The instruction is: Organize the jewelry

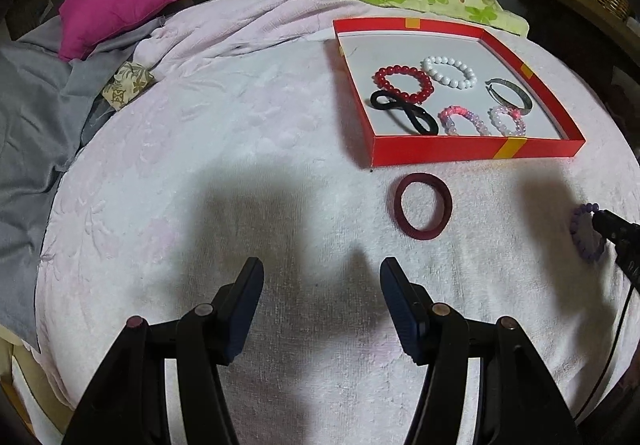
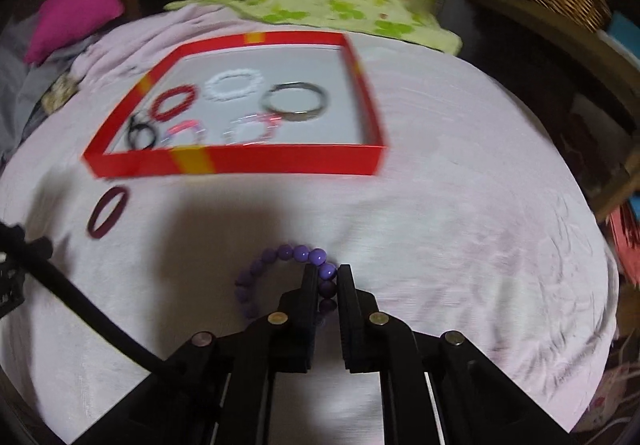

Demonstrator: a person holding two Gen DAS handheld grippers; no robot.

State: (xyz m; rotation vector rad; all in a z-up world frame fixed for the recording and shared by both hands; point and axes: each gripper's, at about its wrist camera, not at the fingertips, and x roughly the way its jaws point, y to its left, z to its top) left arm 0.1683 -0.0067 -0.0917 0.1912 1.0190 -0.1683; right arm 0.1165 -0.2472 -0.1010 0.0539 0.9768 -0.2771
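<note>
1. We have our right tool (image 2: 327, 272) pinched narrow on the purple bead bracelet (image 2: 280, 269), near the red box (image 2: 240, 163), probably to carry it inside.
2. Our left tool (image 1: 322, 277) hangs wide and empty; the maroon ring (image 1: 423, 205) lies just before the box's near wall.
3. Bare floor remains in the box's right corner; we must clear its wall.

Right wrist view blurred; purple bead bracelet (image 2: 280, 269) partly hidden behind the fingers (image 2: 310, 285) — box (image 2: 240, 163) contents smeared.
</note>
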